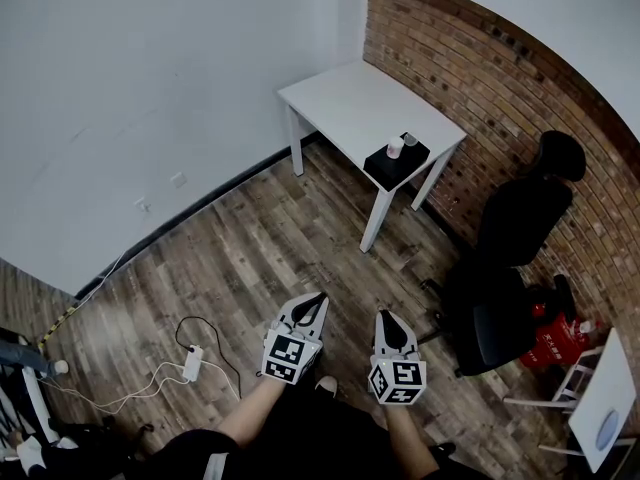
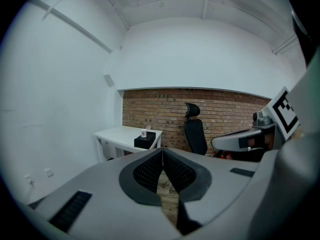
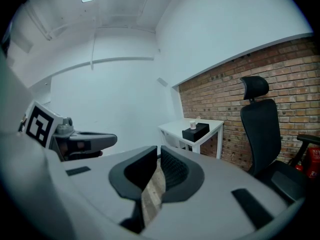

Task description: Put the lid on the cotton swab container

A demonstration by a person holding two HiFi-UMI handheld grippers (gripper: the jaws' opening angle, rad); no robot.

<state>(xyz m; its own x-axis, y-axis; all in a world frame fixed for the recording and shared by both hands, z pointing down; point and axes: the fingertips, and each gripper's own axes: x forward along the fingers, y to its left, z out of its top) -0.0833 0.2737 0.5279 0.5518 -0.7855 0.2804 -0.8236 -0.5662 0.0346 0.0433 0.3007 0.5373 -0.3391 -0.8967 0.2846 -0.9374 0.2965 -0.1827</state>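
- My left gripper (image 1: 314, 300) has its jaws pressed together with nothing between them. The left gripper view shows only floor planks through the slit below the ribbed pads.
- My right gripper (image 1: 386, 316) is the same: jaws closed and empty, with wooden floor (image 1: 250, 258) beneath them.
- The cotton swab container (image 1: 395, 148) is well apart from both grippers. It's a small pale tub standing upright on a black box (image 1: 400, 168) at the near corner of the white table (image 1: 340, 103) by the brick wall.
- Just beside the tub on that box is a small clear piece (image 1: 410, 140). I take it to be the lid, though it's too small to be sure.
- The relation that matters: the table lies straight ahead along both pairs of jaws and a little to the right of where I stand. My right gripper is on that side and slightly nearer, and the supposed lid is also on the right of the tub.
- I judge that neither step has begun, as the lid isn't picked up and the tub stands uncovered.
- Next I'd need to close the whole gap to the table, then open one gripper for the lid and steady the tub with the other.
- The black office chair (image 1: 510, 228) stands right of the table, near the path of my right arm.
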